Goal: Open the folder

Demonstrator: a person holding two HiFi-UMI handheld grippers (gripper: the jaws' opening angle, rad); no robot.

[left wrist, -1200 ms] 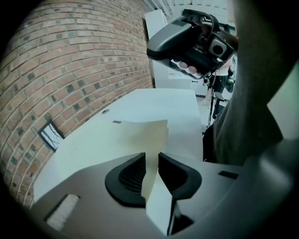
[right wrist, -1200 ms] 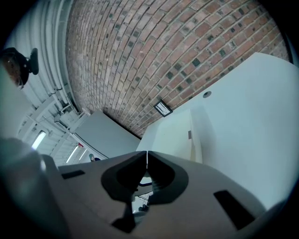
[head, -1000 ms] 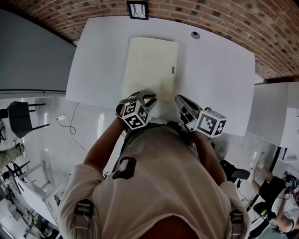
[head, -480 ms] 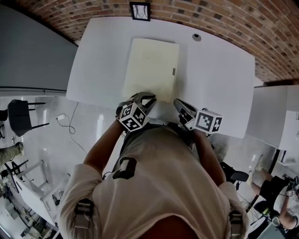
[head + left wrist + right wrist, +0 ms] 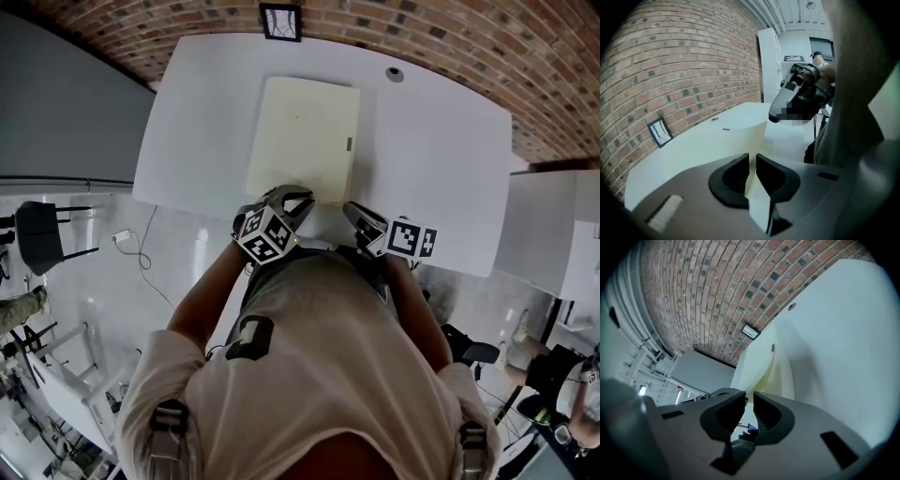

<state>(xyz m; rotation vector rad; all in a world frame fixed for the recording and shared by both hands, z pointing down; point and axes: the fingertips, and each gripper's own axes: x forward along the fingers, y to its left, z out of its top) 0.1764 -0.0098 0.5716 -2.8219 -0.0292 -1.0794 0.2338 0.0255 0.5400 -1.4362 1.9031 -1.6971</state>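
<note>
A cream folder [image 5: 302, 141] lies flat on the white table [image 5: 441, 150], with a small tab [image 5: 348, 143] on its right edge. My left gripper [image 5: 286, 200] is at the folder's near edge. In the left gripper view its jaws [image 5: 752, 157] are shut on the thin cream cover [image 5: 759, 206], whose near corner is lifted a little. My right gripper [image 5: 359, 217] hovers just off the folder's near right corner. In the right gripper view [image 5: 749, 397] its jaws stand almost together with nothing between them. Beyond them the raised cover [image 5: 761, 357] shows a yellowish inside.
A small framed marker [image 5: 279, 21] hangs on the brick wall behind the table. A round cable hole [image 5: 394, 73] sits at the table's far right. A white cabinet [image 5: 553, 225] stands to the right. The person's body crowds the near table edge.
My right gripper has sunk and drifted left toward the folder's near right corner. The left gripper has stayed at the near edge, gripping the cover.
</note>
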